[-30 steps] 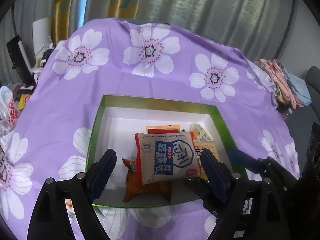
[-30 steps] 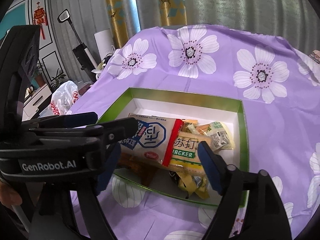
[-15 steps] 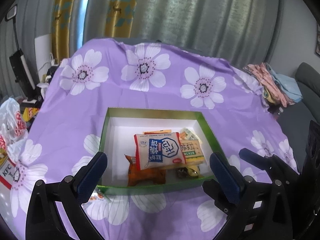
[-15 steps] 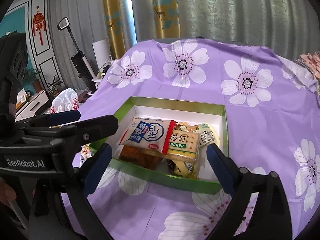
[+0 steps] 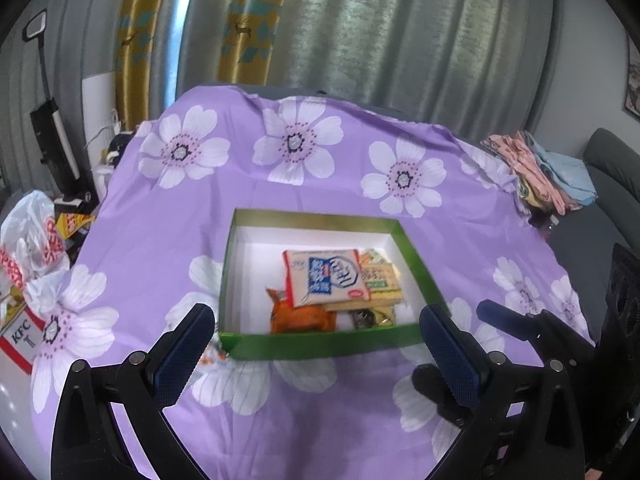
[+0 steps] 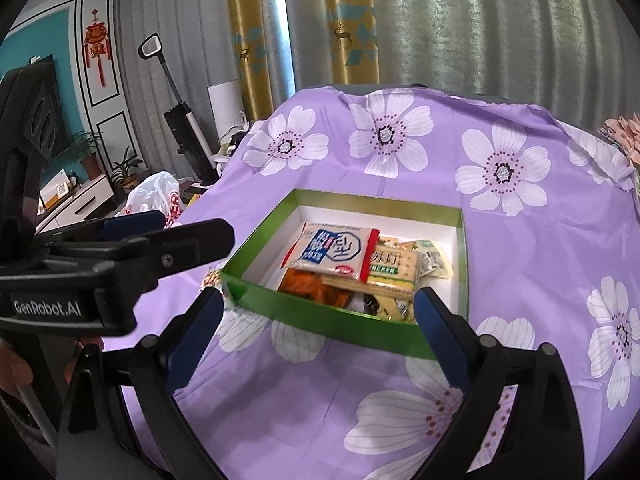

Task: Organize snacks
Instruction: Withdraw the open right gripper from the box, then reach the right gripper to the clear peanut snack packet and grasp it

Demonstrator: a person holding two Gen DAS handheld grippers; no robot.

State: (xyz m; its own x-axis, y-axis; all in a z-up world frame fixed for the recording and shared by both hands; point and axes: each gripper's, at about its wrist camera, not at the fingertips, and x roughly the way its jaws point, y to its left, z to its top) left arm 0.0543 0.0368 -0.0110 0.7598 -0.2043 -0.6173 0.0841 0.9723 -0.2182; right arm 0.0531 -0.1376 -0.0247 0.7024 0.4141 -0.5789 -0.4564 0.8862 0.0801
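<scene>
**Operator:** Where do things stand?

**Spotter:** Your desk (image 5: 160,240), under its purple flowered cloth, carries one green box (image 5: 320,344) near the middle. Its long side runs left to right in front of you. The snacks lie in its near right part; the far left part is bare white floor.

**Operator:** And my claws?

**Spotter:** Your left claw (image 5: 315,311) and right claw (image 6: 318,295) both gape wide with nothing between the pads. Both have just been opening. They hover side by side over the cloth on the near side of the box, touching nothing.

**Operator:** So which step is this?

**Spotter:** I'd judge you're between picks: the pile is in, your claws are free. The white-and-blue packet (image 5: 326,278) lies flat on top, long axis left to right, its right end a touch farther from you. It overlaps a yellow cracker packet (image 5: 382,280) on the right and an orange packet (image 5: 300,316) on the near side.

**Operator:** Anything left outside?

**Spotter:** One small wrapped piece (image 5: 210,354) sits on the cloth just beside the box's near left corner. It's too blurred to tell which way it points.

**Operator:** Next move?

**Spotter:** Probably that piece. Your left claw is nearer. You'd need to come down over it, keep clear of the box wall, and close far in, since it's small. Then carry it over the rim.
</scene>
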